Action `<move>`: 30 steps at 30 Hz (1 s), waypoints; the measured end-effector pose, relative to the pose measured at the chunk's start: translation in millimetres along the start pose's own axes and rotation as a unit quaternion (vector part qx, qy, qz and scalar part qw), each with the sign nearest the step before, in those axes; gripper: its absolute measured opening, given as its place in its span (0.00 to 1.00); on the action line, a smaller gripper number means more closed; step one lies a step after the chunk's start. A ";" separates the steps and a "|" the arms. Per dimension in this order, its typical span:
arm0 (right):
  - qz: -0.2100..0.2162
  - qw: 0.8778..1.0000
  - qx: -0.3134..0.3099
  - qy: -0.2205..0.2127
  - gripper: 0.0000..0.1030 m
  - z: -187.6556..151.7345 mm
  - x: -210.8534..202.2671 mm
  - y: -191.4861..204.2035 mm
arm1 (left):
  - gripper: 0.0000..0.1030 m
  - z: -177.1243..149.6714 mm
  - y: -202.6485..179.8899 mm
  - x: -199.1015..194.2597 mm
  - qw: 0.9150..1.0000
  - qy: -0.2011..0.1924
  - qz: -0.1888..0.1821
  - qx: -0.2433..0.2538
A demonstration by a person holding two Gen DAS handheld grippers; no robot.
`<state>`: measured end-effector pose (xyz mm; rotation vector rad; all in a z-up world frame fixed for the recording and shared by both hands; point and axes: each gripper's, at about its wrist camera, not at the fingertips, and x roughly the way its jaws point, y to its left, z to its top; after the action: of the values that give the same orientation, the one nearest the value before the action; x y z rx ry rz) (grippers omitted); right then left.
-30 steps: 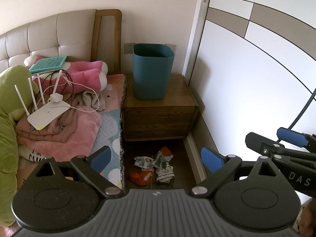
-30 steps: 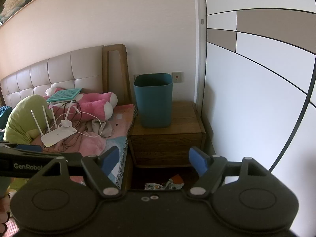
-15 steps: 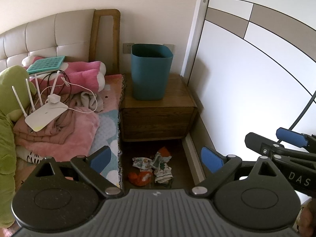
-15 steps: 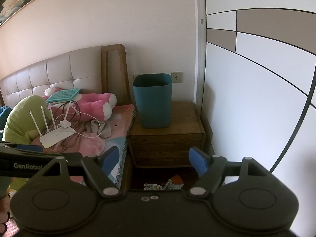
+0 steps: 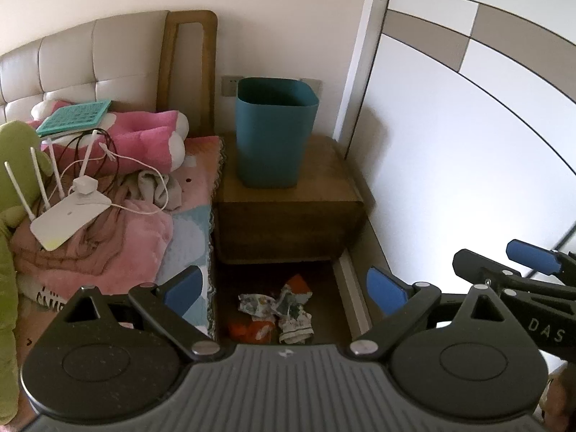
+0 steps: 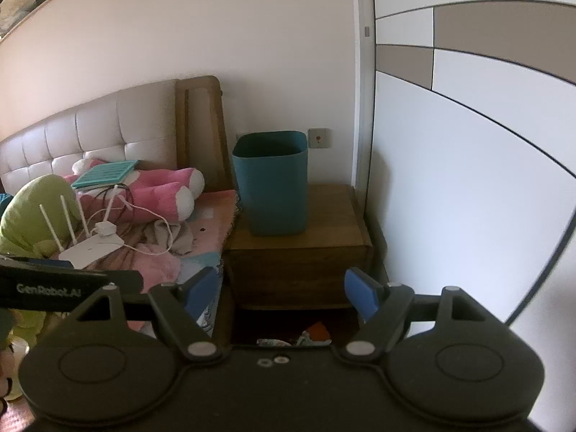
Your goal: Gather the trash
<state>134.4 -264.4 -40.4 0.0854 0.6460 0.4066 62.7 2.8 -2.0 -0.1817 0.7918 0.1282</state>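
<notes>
Crumpled wrappers (image 5: 276,312), printed white and orange, lie on the dark floor in front of a wooden nightstand (image 5: 288,216). A teal bin (image 5: 275,129) stands upright on that nightstand. My left gripper (image 5: 284,286) hangs open above the wrappers, nothing between its blue pads. In the right wrist view my right gripper (image 6: 282,288) is open too, held higher and facing the bin (image 6: 271,183); only the top of the wrappers (image 6: 306,334) shows over its body. In the left wrist view, the right gripper (image 5: 518,266) juts in at the right edge.
A bed (image 5: 144,237) at the left carries pink blankets, a pink plush (image 5: 144,136), a green plush (image 5: 14,172) and a white router (image 5: 68,216) with cables. A white wardrobe door (image 5: 450,165) closes the right side. The floor gap between bed and wardrobe is narrow.
Both views have shifted a little; the left gripper has drifted slightly so the bed slides leftward and the wrappers sit a touch lower in view. Both grippers stay open.
</notes>
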 end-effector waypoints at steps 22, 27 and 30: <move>0.063 0.991 -0.085 0.079 0.75 19.2 278.9 -112.2 | 0.96 40.2 14.3 221.0 0.986 0.093 0.092 -0.100; 0.063 0.986 -0.102 0.116 0.75 5.4 310.8 -105.9 | 0.96 28.8 36.9 273.1 0.987 0.125 0.064 -0.079; 0.046 0.986 -0.081 0.141 0.75 -3.3 328.5 -97.5 | 0.96 19.2 51.6 304.9 0.986 0.147 0.047 -0.059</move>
<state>403.1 -224.6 -249.3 -0.1002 0.8881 0.5659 278.8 71.4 -213.1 -0.2794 1.0895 0.2415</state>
